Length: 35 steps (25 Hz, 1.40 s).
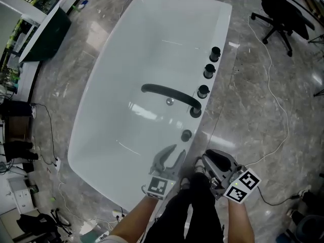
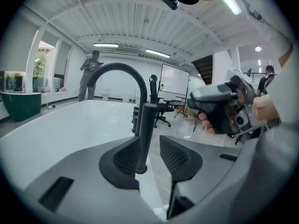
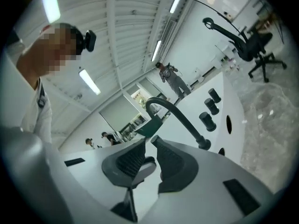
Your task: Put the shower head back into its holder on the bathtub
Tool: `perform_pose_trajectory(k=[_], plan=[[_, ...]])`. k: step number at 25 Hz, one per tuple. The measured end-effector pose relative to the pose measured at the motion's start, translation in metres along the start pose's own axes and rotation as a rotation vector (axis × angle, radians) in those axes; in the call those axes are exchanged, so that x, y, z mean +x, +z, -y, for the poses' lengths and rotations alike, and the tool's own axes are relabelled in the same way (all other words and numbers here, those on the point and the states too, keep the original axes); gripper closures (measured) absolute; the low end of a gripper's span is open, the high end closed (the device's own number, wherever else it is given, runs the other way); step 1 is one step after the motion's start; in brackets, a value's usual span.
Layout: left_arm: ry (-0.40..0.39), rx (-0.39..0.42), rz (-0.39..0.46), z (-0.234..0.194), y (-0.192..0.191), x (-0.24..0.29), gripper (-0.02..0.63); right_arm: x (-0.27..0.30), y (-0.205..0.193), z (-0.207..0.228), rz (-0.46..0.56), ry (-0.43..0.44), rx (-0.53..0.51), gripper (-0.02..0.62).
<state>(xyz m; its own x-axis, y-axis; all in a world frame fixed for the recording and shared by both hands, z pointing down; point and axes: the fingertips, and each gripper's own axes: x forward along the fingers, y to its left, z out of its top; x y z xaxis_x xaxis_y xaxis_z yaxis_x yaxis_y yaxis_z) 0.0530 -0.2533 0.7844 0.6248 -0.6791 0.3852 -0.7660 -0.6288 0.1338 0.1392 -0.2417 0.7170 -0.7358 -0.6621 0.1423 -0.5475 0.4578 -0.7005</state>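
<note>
left gripper view: shower head in its holder, claw slack around it

the shower head stands upright in the holder on the tub rim, a plain dark rod with a flat top. the left gripper has its jaws spread to either side of it. the rod sits closer to the pad at picture left, with a clear gap to the other pad, so nothing is gripped.

in the head view the shower head shows as a dark round spot on the near rim, just ahead of the left gripper. just beyond it along the rim is the foot of the black spout, which arcs out over the white basin. three black knobs follow in a row farther along the rim.

the right gripper is beside the left one, off the tub's outer edge. its jaws are drawn close with a narrow slit between them, and they hold nothing.

a grey marbled floor surrounds the tub. a thin cable trails over it, and a black chair stands well apart at the far right. a person stands beyond the tub's far end.
</note>
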Motion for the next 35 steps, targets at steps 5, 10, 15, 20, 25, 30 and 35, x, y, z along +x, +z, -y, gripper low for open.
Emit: perform_pose_trajectory(k=[5,10,15,20,25,30,35], plan=[[-0.029,-0.071,0.055,0.025,0.085,-0.050,0.564,-0.010,0.015,-0.046,-0.070,-0.157,-0.235,0.546],[-0.074,-0.049,0.075,0.058,0.174,-0.091,0.594,-0.018,0.064,-0.113,-0.047,-0.230,-0.433,0.571],[-0.076,-0.046,0.080,0.084,0.248,-0.136,0.601,-0.043,0.119,-0.192,0.025,-0.234,-0.561,0.580],[-0.102,-0.007,0.126,0.108,0.285,-0.148,0.601,-0.053,0.143,-0.223,0.073,-0.256,-0.609,0.581],[-0.113,0.001,0.172,0.124,0.304,-0.164,0.601,-0.062,0.157,-0.247,0.085,-0.264,-0.659,0.581],[-0.103,-0.004,0.217,0.123,0.301,-0.180,0.601,-0.069,0.149,-0.255,0.100,-0.271,-0.679,0.581],[-0.094,-0.008,0.236,0.131,0.301,-0.187,0.601,-0.081,0.149,-0.262,0.095,-0.270,-0.691,0.581]])
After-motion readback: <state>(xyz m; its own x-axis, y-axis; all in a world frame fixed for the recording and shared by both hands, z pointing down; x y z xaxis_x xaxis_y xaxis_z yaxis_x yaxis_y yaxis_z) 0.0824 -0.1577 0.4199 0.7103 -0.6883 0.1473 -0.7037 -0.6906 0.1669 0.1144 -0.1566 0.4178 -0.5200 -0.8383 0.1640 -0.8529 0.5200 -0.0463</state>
